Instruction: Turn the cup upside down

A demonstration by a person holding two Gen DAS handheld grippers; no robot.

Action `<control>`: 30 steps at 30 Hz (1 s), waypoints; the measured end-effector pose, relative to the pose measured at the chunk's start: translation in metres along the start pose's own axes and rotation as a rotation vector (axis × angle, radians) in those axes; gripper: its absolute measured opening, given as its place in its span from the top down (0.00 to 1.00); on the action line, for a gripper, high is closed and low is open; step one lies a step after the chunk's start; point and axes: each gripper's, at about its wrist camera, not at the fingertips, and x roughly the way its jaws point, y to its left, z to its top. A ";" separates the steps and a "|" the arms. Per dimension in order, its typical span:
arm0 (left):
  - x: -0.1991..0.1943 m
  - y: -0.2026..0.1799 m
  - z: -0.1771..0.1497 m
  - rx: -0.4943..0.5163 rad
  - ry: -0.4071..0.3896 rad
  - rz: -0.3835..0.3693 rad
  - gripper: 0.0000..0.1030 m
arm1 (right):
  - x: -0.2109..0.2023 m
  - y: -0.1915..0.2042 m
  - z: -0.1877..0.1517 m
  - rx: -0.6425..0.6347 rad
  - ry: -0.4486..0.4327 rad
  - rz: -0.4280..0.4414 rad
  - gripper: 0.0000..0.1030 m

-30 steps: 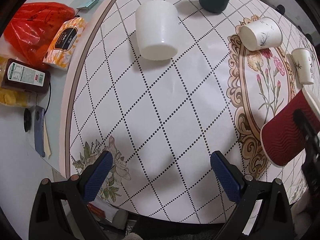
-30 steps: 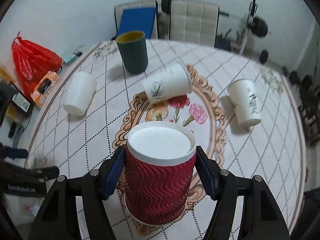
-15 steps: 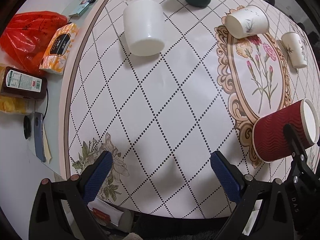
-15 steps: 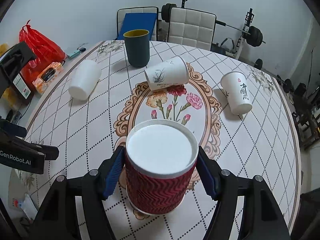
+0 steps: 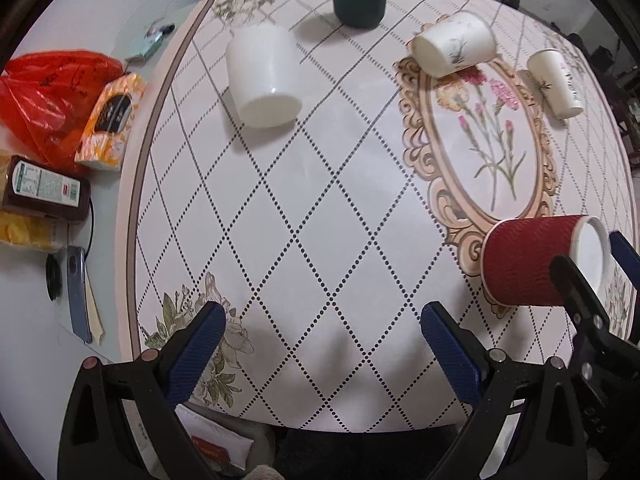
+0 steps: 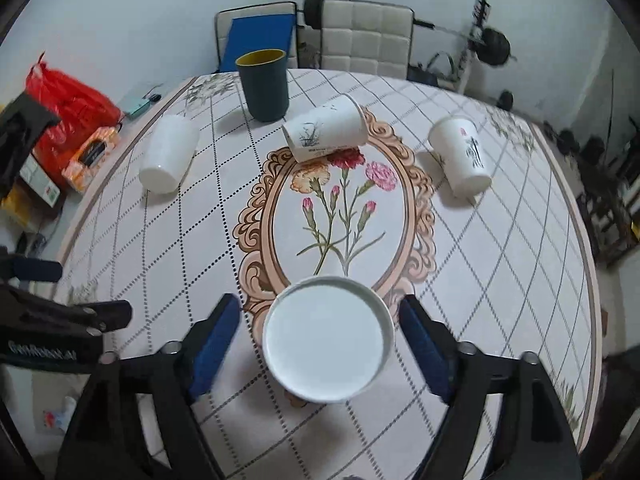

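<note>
With the red cup [image 6: 326, 340] standing base-up near the table's [image 5: 320, 184] front edge, I am spreading my right gripper [image 6: 324, 344] clear of it while my left gripper [image 5: 320, 344] is hanging empty and wide.

A round table [image 6: 500, 248] fills the room's middle, its cloth printed with a dotted diamond grid and a framed flower motif. Behind it stand a white padded chair [image 6: 366, 36] and a blue-cushioned chair [image 6: 258, 34] against a plain pale wall [image 6: 140, 12]. Weight gear [image 6: 490, 42] sits at the right. The floor [image 5: 32, 360] is light grey.
</note>
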 end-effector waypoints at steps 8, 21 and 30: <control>-0.054 -0.005 -0.018 0.003 -0.109 -0.019 0.03 | -0.054 -0.027 -0.012 0.185 0.073 -0.086 0.08; -0.201 -0.026 -0.083 0.009 -0.344 -0.028 0.02 | -0.209 -0.047 -0.022 0.197 -0.002 -0.155 0.08; -0.283 -0.029 -0.129 -0.015 -0.450 -0.033 0.02 | -0.326 -0.040 -0.025 0.142 -0.110 -0.165 0.08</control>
